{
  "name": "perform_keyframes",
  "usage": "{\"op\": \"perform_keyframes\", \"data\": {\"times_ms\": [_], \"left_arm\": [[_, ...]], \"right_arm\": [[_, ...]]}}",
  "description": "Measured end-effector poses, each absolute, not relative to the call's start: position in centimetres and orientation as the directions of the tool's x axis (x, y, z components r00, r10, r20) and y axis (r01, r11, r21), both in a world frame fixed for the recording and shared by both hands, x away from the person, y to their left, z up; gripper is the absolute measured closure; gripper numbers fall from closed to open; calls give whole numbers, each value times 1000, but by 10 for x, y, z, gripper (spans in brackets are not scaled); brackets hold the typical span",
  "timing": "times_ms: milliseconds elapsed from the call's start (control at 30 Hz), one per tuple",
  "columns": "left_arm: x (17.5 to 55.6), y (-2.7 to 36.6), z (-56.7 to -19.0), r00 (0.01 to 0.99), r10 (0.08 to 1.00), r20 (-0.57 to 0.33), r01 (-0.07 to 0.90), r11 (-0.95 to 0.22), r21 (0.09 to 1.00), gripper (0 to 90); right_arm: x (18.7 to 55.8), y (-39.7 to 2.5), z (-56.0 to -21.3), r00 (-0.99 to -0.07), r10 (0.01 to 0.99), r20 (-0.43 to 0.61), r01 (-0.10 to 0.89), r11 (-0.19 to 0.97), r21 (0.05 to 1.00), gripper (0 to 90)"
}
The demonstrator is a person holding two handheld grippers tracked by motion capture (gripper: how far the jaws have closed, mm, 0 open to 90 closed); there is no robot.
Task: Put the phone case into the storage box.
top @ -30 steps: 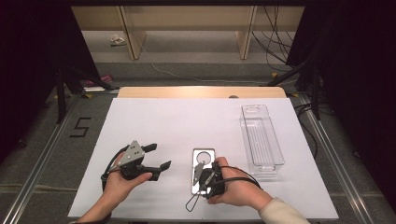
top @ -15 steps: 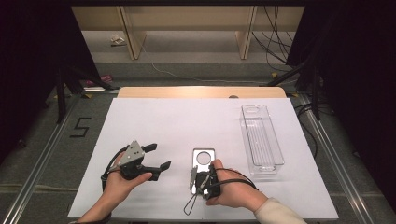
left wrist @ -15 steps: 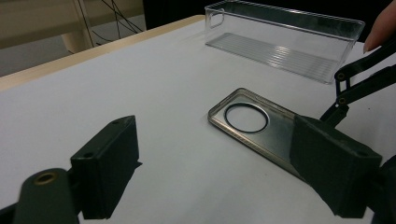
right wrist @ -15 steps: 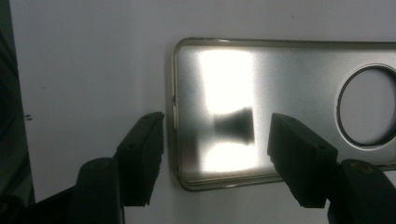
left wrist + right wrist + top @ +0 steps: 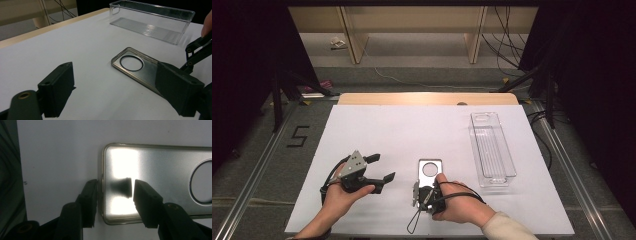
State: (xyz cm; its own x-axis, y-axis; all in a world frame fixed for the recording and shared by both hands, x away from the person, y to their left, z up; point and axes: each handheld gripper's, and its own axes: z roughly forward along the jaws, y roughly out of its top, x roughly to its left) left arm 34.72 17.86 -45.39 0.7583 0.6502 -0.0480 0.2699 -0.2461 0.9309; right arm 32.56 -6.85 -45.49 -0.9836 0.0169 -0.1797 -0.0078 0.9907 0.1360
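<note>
Grasp step: right gripper [image 5: 115, 192], jaws spread, straddles near edge of phone case [image 5: 428, 175] lying lower centre on the surface [image 5: 387, 130] (not yet pinched). Next: close, lift. Left gripper [image 5: 379, 167] idles, jaws spread.

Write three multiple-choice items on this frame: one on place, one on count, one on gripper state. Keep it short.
1. Where does the clear bin lie relative to the phone case?
A. To its right, farther back on the table
B. To its left
C. Under it

2. How many round cut-outs does the phone case have?
A. None
B. One
C. Three

3. How does the right gripper stand at the case?
A. Far off, jaws shut
B. Jaws open astride the case's end rim, one outside and one over the inside
C. Holding the bin

Answers:
1 A: the high view shows the bin right of the case and apart from it.
2 B: a single ring shows near one end.
3 B: the right gripper view shows the rim between the two jaws, with a gap left.
</note>
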Motion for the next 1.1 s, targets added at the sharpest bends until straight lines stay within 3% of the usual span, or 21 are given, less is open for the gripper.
{"op": "perform_keyframes", "data": {"times_ms": [667, 1100], "left_arm": [[347, 178, -454, 760, 648, -49, 270, -247, 931, 160], [347, 178, -454, 760, 648, -48, 270, -248, 930, 160]], "right_arm": [[323, -64, -455, -987, -23, -156, -40, 994, 104, 742], [323, -63, -456, -990, -25, -141, -39, 994, 100, 800]]}}
